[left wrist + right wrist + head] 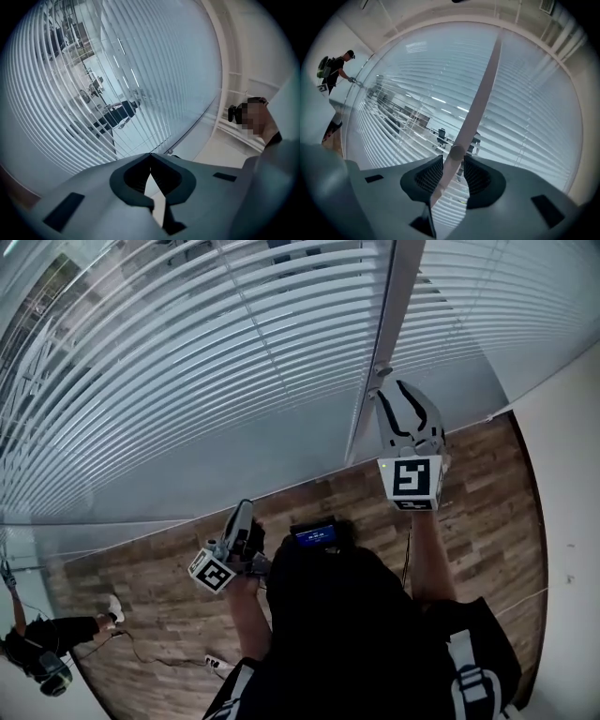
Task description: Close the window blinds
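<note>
I have the right tongs point(453, 163) raised to the upright post point(389, 324) that splits the glazing. Its jaws stand apart with the small round knob point(456, 151) on that post sitting between their tips. Nothing is clamped yet. I judge this knob to be the tilt control, which is why the tongs are lined up square to it. The blinds point(187, 352) run behind the glass on both sides of the post, with their slats angled open enough that I can see desks and chairs through them, so closing is not yet done. The left tongs point(150, 157) hang low by my hip, their tips pressed together on nothing, kept clear because one side should manage the knob. The glass itself stands between me and the slats, so only the knob is reachable. Another person point(37, 652) works further along the wall at my left, and a cable point(159, 657) trails on the wooden floor point(478, 512) there, well apart from my reach.
</note>
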A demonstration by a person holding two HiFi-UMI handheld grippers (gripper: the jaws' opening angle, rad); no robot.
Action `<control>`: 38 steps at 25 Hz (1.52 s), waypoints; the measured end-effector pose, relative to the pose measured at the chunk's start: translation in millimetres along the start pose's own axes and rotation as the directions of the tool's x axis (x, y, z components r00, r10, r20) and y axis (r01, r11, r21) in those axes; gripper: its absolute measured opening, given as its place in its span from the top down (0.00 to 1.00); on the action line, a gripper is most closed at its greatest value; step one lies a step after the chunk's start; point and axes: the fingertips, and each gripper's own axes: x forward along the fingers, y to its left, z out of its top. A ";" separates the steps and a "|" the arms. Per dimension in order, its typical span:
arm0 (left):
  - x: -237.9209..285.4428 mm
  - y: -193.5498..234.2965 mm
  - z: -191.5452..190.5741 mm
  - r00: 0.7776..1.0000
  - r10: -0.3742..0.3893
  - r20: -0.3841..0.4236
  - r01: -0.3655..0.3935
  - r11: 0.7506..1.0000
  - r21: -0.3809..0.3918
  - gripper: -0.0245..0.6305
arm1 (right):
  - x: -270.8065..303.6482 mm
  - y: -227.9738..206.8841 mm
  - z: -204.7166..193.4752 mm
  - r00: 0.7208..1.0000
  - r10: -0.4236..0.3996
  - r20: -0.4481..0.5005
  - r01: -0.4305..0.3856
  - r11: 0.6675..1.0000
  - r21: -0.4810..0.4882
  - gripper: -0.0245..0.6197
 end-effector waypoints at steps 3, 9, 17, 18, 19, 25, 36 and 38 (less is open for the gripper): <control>10.7 1.2 5.5 1.000 -0.027 -0.011 0.027 1.000 0.002 0.96 | 7.6 -6.9 8.9 0.999 -0.040 -0.009 0.040 0.999 -0.037 0.77; 30.2 -4.8 35.2 0.990 -0.136 -0.043 0.137 0.990 0.037 0.96 | 17.5 -10.7 21.7 0.995 -0.093 -0.045 0.090 0.993 -0.072 0.77; 38.3 1.4 45.0 0.979 -0.190 -0.079 0.193 0.981 0.029 0.96 | 15.1 -20.4 13.7 0.985 -0.127 -0.113 0.117 0.988 -0.097 0.77; 37.8 2.2 45.8 0.978 -0.193 -0.081 0.195 0.980 0.025 0.96 | 14.2 -20.3 13.4 0.984 -0.133 -0.118 0.121 0.987 -0.104 0.77; 37.4 3.4 45.2 0.977 -0.194 -0.083 0.196 0.980 0.022 0.96 | 13.6 -20.5 11.8 0.983 -0.139 -0.123 0.126 0.986 -0.112 0.77; 43.7 32.7 29.3 0.979 -0.181 -0.091 0.181 0.983 -0.002 0.96 | 24.8 -25.3 -20.7 0.974 -0.168 -0.152 0.158 0.984 -0.080 0.77; 33.9 15.1 48.0 0.976 -0.200 -0.083 0.200 0.980 -0.003 0.96 | 21.8 -34.4 -1.6 0.999 -0.018 -0.037 0.034 0.867 0.498 0.77; 31.6 18.6 47.0 0.977 -0.199 -0.080 0.199 0.980 -0.006 0.96 | 22.9 -33.0 -4.2 1.000 -0.009 -0.025 0.022 0.838 0.544 0.77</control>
